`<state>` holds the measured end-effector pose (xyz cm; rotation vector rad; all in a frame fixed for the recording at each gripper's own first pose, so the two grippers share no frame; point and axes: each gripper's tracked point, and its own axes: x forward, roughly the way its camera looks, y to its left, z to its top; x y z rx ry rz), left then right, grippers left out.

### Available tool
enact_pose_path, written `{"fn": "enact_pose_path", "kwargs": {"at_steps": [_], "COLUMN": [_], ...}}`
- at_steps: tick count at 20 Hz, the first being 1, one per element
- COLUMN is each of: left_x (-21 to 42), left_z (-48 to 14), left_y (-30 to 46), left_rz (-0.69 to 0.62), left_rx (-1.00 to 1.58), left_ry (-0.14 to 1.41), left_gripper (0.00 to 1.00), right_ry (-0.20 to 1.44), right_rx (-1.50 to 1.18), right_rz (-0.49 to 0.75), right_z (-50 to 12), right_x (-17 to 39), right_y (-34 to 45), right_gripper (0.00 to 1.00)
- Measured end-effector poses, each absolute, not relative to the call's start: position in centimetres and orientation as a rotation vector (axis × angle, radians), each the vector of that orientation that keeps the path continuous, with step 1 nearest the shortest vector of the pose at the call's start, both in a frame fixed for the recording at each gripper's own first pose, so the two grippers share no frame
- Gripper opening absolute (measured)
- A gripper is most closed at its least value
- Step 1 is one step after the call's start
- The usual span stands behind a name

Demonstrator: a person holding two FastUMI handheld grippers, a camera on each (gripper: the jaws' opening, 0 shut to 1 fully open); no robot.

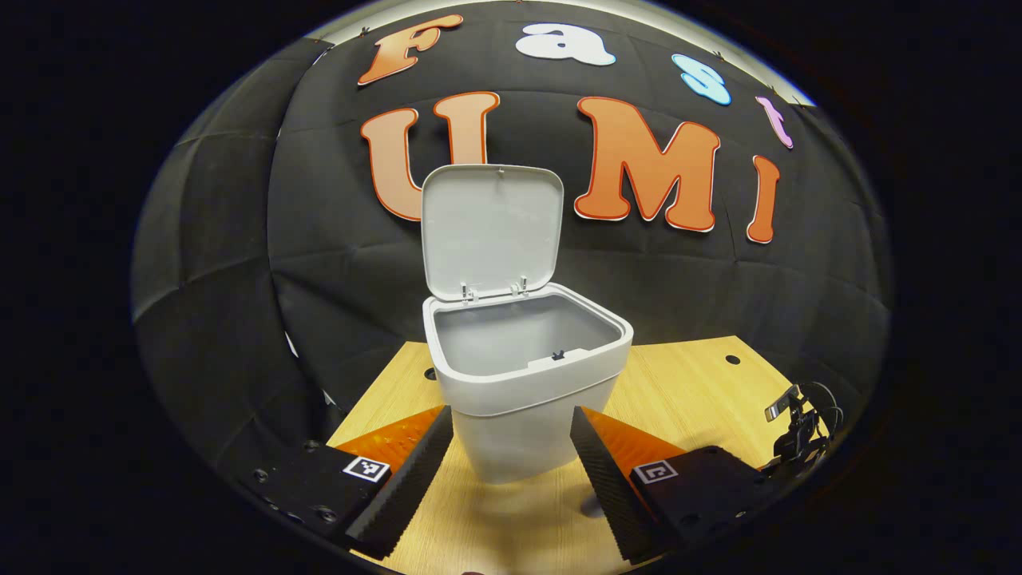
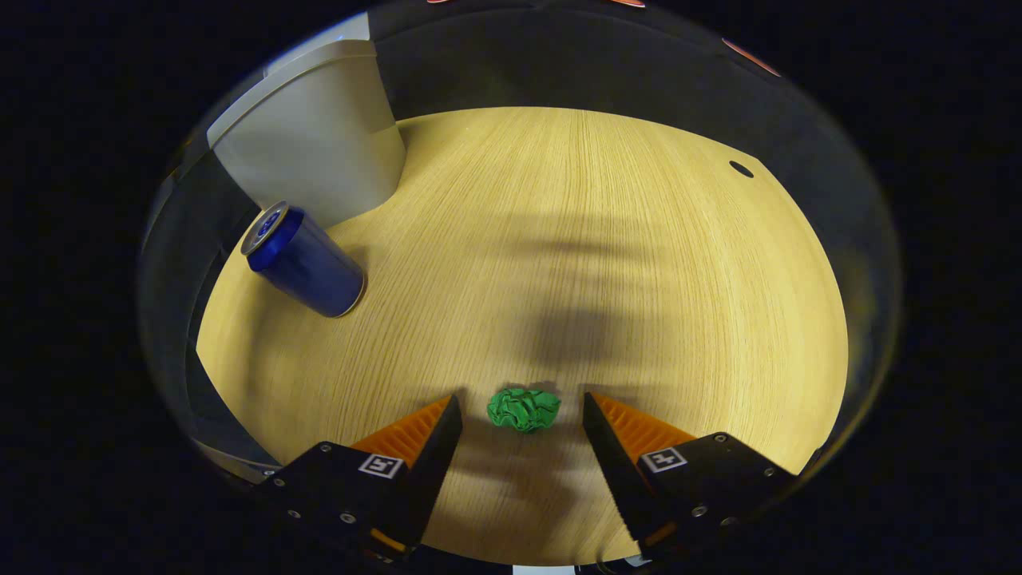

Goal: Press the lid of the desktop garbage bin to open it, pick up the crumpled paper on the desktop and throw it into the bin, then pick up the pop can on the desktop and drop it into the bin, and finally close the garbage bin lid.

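we hold the right gripper [image 2: 522, 415] spread wide around the crumpled paper [image 2: 524, 408] mid-desk [image 2: 607, 239], left gripper [image 1: 511, 435] apart before the open bin [image 1: 523, 383].

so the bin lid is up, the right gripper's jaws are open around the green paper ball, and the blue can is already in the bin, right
Not quite. The can is not in the bin: the right gripper view shows it standing on the desktop beside it. The lid is up, and the right gripper is open with the paper ball between its jaws.
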<state>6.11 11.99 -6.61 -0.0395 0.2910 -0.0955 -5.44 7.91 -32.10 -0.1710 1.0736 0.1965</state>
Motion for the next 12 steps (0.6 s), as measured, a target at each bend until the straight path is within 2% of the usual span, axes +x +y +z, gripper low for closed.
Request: {"fn": "enact_pose_path", "kwargs": {"at_steps": [1, 6, 7, 8, 9, 12], "left_x": [6.19, 6.00, 6.06, 6.08, 6.01, 5.88], "left_z": [-6.63, -7.07, -7.11, -7.20, -7.18, -7.33], "left_y": [12.12, 12.28, 12.30, 12.32, 12.37, 12.29], "left_rz": [-0.094, -0.090, -0.089, -0.087, -0.085, -0.085], "left_rx": [-0.041, -0.042, -0.039, -0.035, -0.032, -0.039], "left_ry": [0.293, 0.304, 0.304, 0.307, 0.309, 0.315], "left_gripper": [0.94, 0.95, 0.94, 0.95, 0.94, 0.95], "right_ry": [1.072, 1.082, 1.090, 1.106, 1.114, 1.093], "right_rx": [-0.174, -0.197, -0.197, -0.203, -0.216, -0.240], "right_rz": [0.200, 0.198, 0.200, 0.207, 0.206, 0.213], "right_z": [-32.11, -32.39, -32.56, -32.64, -32.38, -31.94], "right_x": [-5.44, -5.44, -5.51, -5.74, -5.70, -5.30], "right_y": [8.03, 8.08, 8.20, 8.25, 8.12, 7.41], "right_gripper": [0.88, 0.66, 0.53, 0.53, 0.49, 0.21]}}
